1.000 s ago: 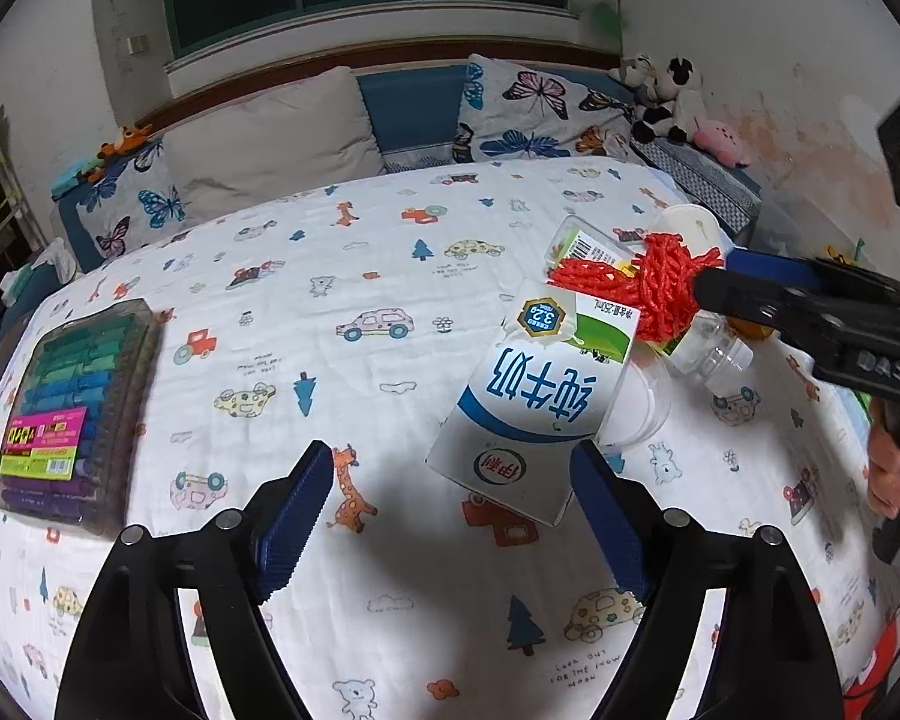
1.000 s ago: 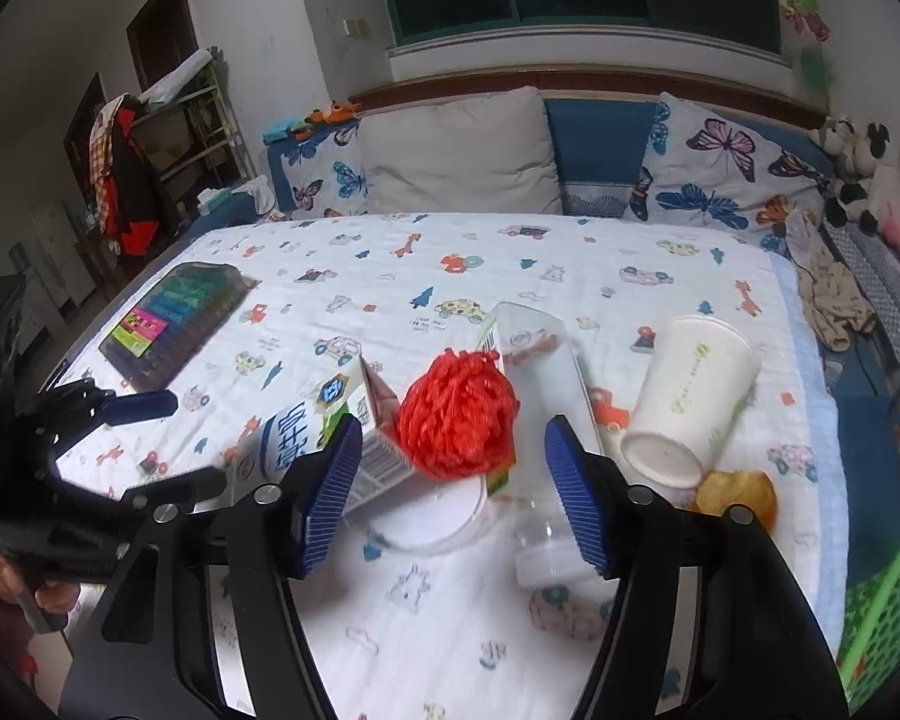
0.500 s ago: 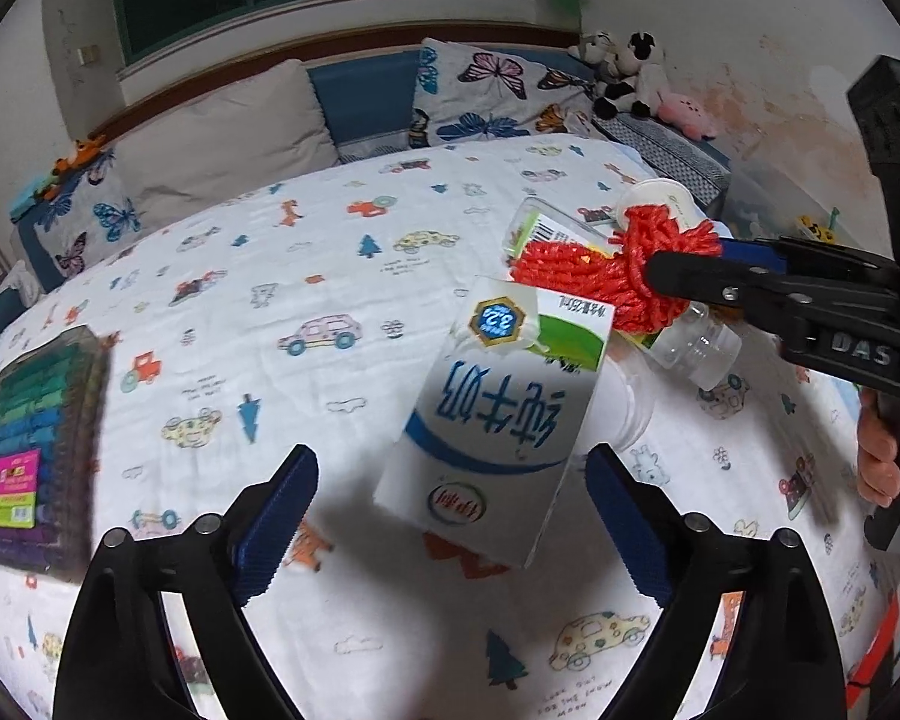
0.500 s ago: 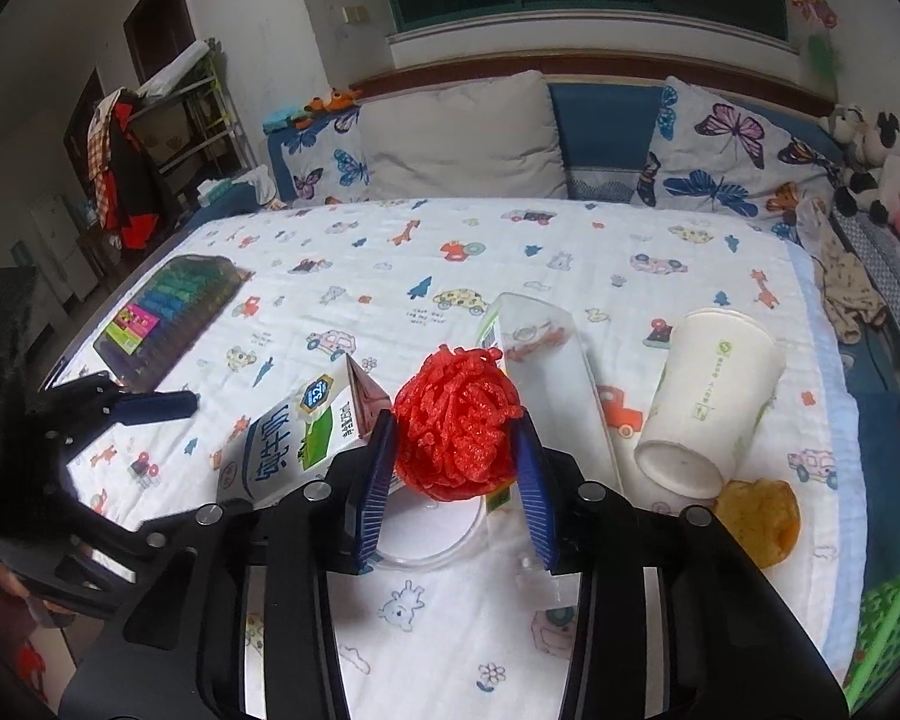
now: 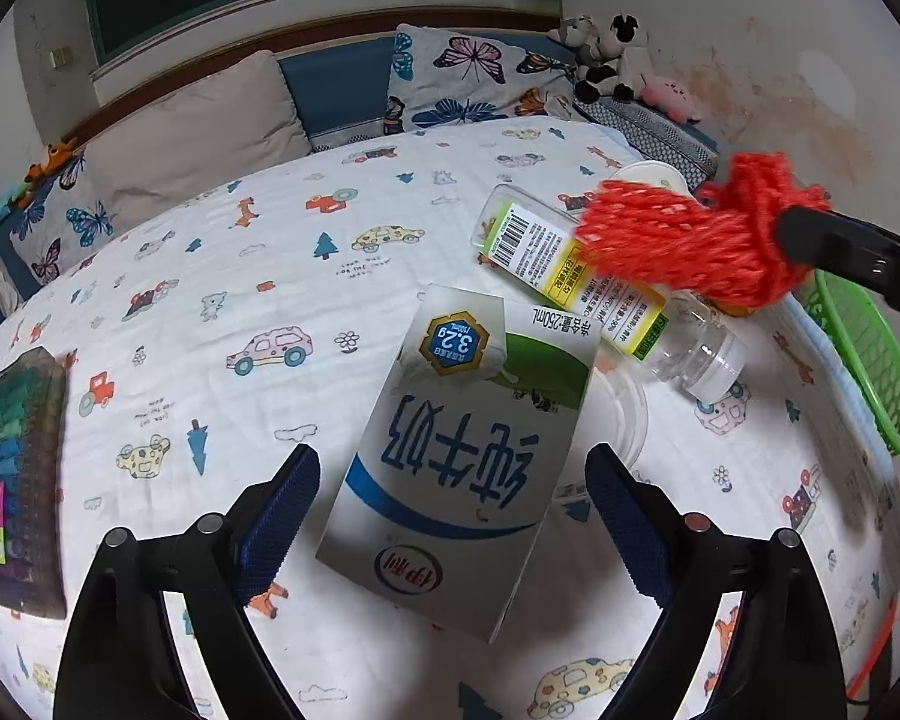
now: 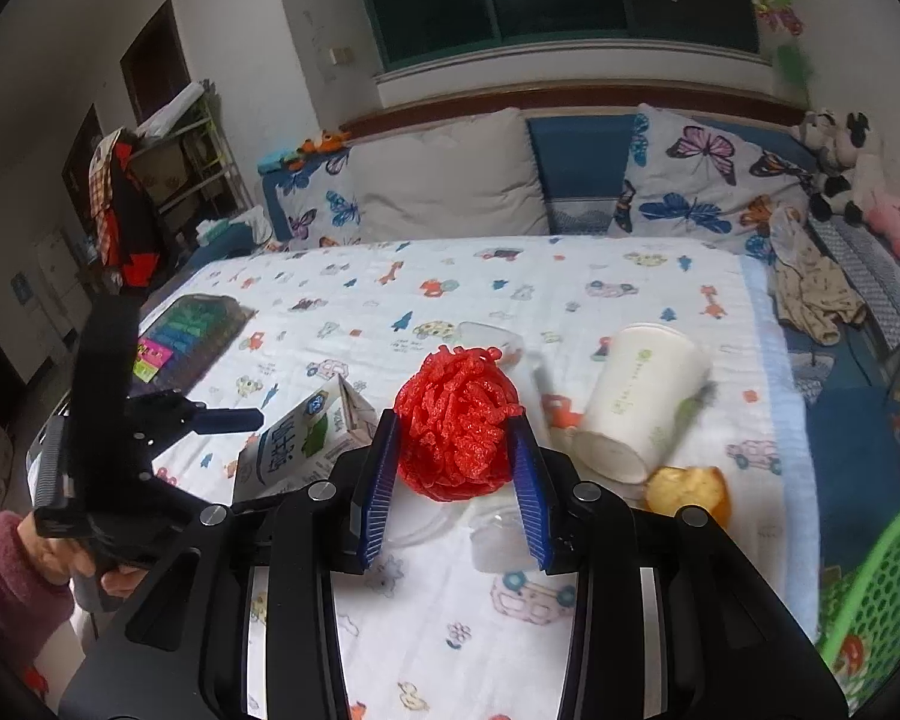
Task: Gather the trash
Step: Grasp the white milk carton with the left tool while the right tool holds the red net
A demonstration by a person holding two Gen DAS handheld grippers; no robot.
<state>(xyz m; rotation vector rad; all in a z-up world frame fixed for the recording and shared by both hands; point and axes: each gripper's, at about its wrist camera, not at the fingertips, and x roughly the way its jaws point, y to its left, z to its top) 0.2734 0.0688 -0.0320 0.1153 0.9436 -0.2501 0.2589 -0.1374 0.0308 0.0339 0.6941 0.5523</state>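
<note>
Red mesh ball [image 6: 457, 420] is held by the right tongs [image 6: 456, 468].
Milk carton [image 5: 468, 456] is framed by wide left tongs [image 5: 450, 510]; centring is advised.

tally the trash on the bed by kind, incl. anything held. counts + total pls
Red mesh ball, held in the right gripper: 1
Milk carton: 1
Clear plastic bottle: 1
Paper cup: 1
Clear round lid: 1
Yellowish food scrap: 1
Total: 6
</note>
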